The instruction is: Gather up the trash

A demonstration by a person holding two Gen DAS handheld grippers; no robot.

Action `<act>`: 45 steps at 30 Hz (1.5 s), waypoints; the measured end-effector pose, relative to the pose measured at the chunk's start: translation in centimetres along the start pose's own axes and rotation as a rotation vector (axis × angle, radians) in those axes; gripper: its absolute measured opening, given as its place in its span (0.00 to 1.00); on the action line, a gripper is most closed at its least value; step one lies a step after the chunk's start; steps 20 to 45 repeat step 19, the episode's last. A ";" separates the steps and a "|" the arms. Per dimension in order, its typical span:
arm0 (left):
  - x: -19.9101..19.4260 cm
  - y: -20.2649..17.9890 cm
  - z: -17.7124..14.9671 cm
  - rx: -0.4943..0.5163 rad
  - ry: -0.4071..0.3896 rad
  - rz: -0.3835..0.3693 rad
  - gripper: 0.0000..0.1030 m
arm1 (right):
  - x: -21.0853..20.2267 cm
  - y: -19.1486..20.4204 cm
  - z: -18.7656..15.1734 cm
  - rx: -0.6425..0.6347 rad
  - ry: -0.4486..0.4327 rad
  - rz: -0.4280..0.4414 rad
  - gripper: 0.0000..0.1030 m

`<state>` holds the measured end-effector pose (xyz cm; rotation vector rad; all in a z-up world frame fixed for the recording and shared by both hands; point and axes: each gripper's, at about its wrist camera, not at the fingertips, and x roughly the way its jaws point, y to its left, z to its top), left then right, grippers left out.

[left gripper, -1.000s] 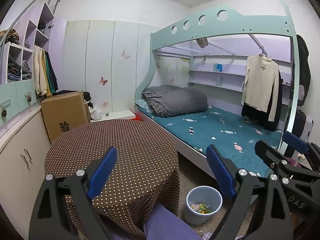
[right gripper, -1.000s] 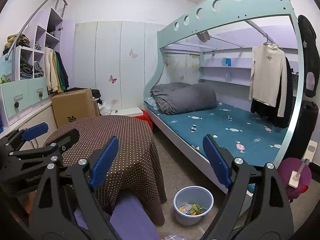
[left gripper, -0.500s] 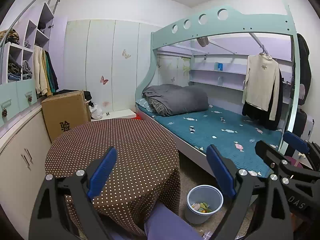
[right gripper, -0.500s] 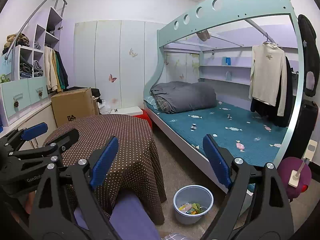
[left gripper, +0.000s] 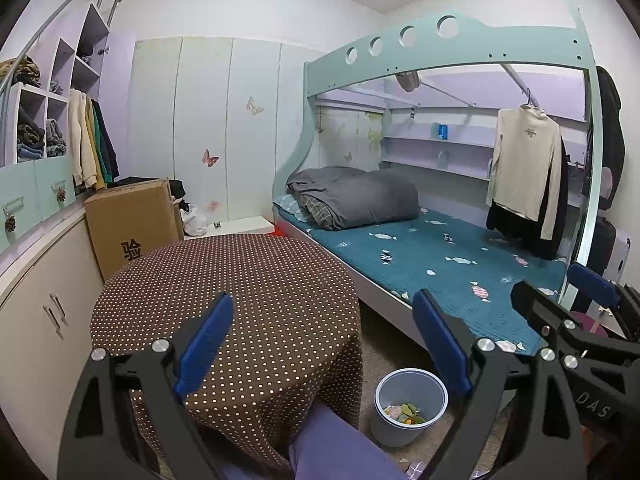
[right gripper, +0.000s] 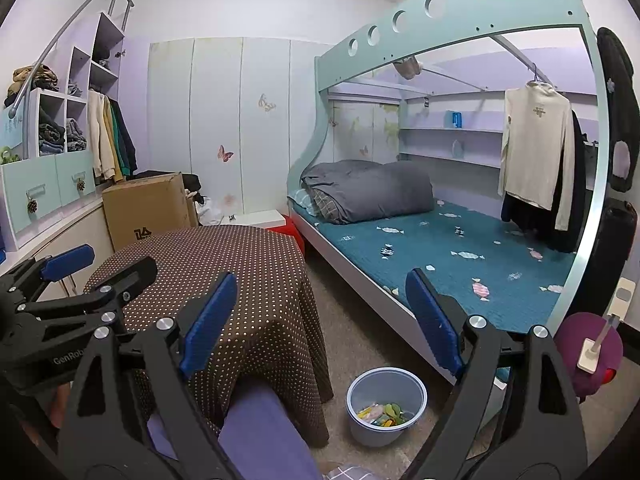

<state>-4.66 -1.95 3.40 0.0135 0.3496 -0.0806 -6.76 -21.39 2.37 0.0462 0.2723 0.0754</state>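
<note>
Jaws of the left gripper (left gripper: pixel 324 348) stand wide apart and hold nothing, with almost no change from the earlier frames (the scene has shifted only slightly). Left wrist view: blue pads frame a round worktop (left gripper: pixel 224 292) under a brown polka-dot cloth. The grey plastic bin (left gripper: pixel 410 406) stands on the floor just beside the cloth's hanging edge, trash (left gripper: pixel 402 410) lying inside. A strip of bare floor runs between worktop and bed (left gripper: pixel 440 256).

Right wrist view: the right gripper (right gripper: pixel 320 320) is likewise spread wide and empty, unmoved. The bin (right gripper: pixel 386 408) sits between cloth and bed frame, coloured wrappers (right gripper: pixel 384 412) in its bottom. The left gripper (right gripper: pixel 84 276) shows at the left edge.
</note>
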 end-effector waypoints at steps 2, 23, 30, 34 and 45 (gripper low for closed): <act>0.0 0.1 0.1 0.002 -0.001 0.000 0.86 | 0.1 -0.1 -0.2 0.000 0.003 0.002 0.82; 0.8 -0.6 -0.2 -0.010 0.032 0.007 0.91 | 0.9 -0.5 -0.5 0.017 0.029 0.010 0.85; 0.8 -0.6 -0.2 -0.010 0.032 0.007 0.91 | 0.9 -0.5 -0.5 0.017 0.029 0.010 0.85; 0.8 -0.6 -0.2 -0.010 0.032 0.007 0.91 | 0.9 -0.5 -0.5 0.017 0.029 0.010 0.85; 0.8 -0.6 -0.2 -0.010 0.032 0.007 0.91 | 0.9 -0.5 -0.5 0.017 0.029 0.010 0.85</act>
